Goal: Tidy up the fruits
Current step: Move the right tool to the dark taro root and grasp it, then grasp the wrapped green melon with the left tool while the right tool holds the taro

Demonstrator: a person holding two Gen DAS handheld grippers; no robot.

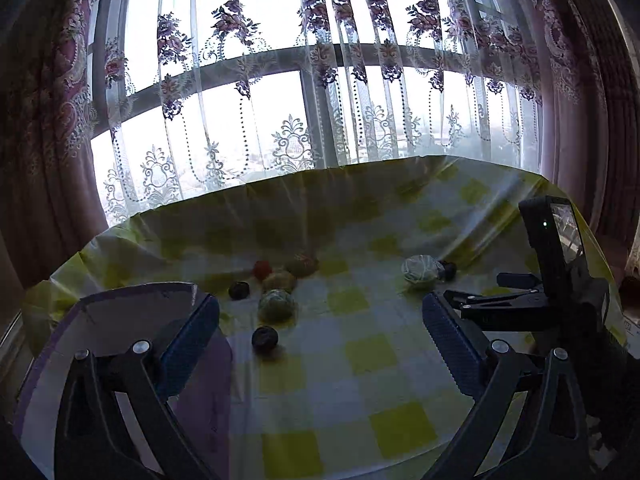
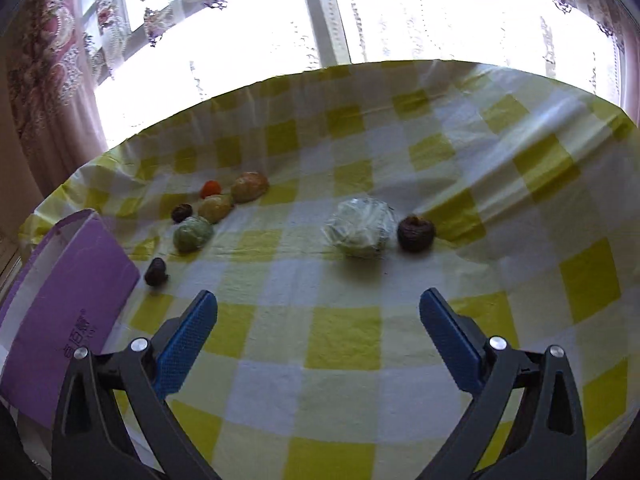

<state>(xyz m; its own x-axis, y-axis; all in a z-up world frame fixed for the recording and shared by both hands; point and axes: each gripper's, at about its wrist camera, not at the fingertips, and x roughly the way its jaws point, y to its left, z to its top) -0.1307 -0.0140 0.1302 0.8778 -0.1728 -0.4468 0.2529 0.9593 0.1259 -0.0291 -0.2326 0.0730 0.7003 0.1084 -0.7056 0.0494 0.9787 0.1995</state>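
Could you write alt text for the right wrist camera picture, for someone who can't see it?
A wide-open two-finger gripper with blue pads, holding nothing, points at a table under a yellow-and-white checked cloth. To the left lies a cluster of small fruits, with a purple box at the left edge; a pale wrapped round fruit sits mid-table beside a dark brown one.

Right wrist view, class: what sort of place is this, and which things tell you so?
Probably a room in a home: a table with a checked cloth, floral lace curtains over a big window, and fruit laid out on the table.
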